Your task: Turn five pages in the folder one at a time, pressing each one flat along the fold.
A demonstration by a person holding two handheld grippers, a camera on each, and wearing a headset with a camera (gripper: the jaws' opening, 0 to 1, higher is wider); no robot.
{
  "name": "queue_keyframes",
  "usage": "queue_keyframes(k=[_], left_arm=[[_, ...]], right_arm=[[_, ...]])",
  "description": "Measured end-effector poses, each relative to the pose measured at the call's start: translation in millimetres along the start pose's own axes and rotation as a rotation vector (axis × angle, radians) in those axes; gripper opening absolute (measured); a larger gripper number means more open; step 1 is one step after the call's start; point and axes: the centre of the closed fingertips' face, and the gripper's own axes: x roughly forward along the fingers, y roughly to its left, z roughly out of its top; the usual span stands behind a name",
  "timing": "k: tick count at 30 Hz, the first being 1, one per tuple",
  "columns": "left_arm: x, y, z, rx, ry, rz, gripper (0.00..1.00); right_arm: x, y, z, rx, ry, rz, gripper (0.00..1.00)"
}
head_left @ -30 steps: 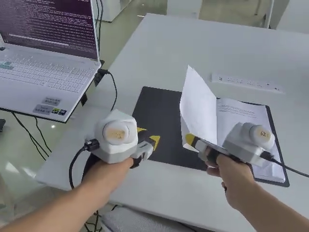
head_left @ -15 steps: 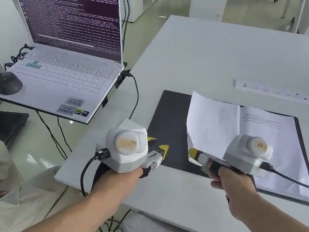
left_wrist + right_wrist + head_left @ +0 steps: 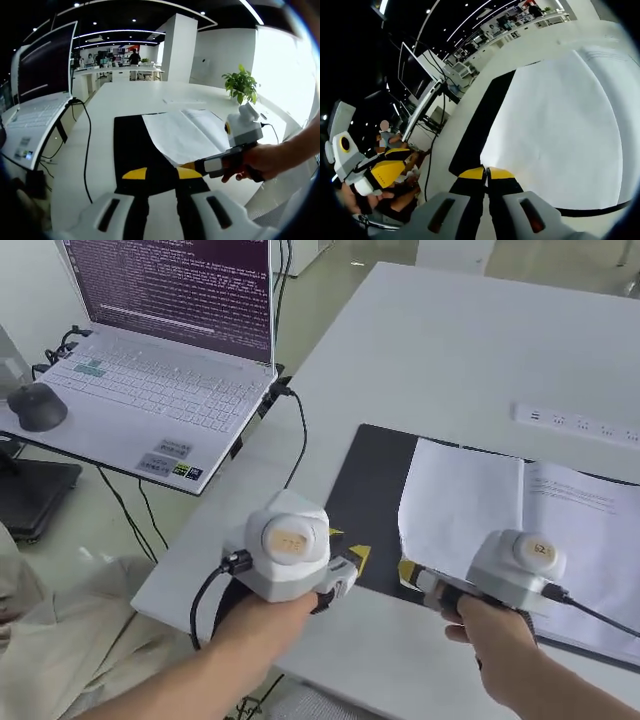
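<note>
A black folder (image 3: 372, 480) lies open on the white table (image 3: 440, 350), close to the near edge. The right gripper (image 3: 486, 173) has its two yellow tips pressed together on the near left corner of a white page (image 3: 460, 505). It is pinching that corner. The page hangs low over the left half of the folder, and its right side meets the fold. A printed sheet (image 3: 590, 530) lies flat on the right half. The left gripper (image 3: 162, 173) is just to the left of the right one, over the near left part of the folder. Its jaws are spread wide, and the black cover shows between them. It is not touching the page. Off to the left, an open laptop (image 3: 170, 370) has its screen lit, and a dark mouse (image 3: 35, 405) sits beside it. A black cable (image 3: 300, 440) comes out of the laptop's right side. A white power strip (image 3: 578, 426) lies on the table beyond the folder. A green plant (image 3: 242, 85) stands far off on the right.
</note>
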Motion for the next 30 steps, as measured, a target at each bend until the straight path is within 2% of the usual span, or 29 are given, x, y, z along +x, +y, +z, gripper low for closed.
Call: queue_keyframes(k=[5,10,13,16,19,25,30], left_arm=[[7.3,-0.3,-7.4,0.000,0.022,-0.002,0.18],[13.5,-4.0,-11.4,0.003,0.035,-0.009,0.18],[20.0,-7.4,-14.2,0.005,0.045,-0.017,0.18],[26.9,-10.9,-16.0,0.012,0.052,-0.024,0.18],[36.7,-15.7,-18.9,0.017,0.063,-0.032,0.17],[57.9,-27.6,-29.6,0.025,0.090,-0.059,0.16],[76.4,-35.7,-40.7,0.031,0.116,-0.071,0.14]], right_arm=[[4.1,1.4,-4.4,0.014,0.017,0.018,0.07],[1.5,3.9,-5.1,0.047,0.008,0.048,0.12],[-2.1,9.0,-7.8,0.071,0.017,0.083,0.14],[-8.7,5.0,-4.7,0.065,0.000,0.081,0.14],[-19.8,-2.6,3.6,0.077,-0.029,0.082,0.13],[-38.9,-27.9,23.6,0.095,-0.076,0.059,0.11],[-52.8,-55.6,41.8,0.112,-0.107,0.025,0.11]])
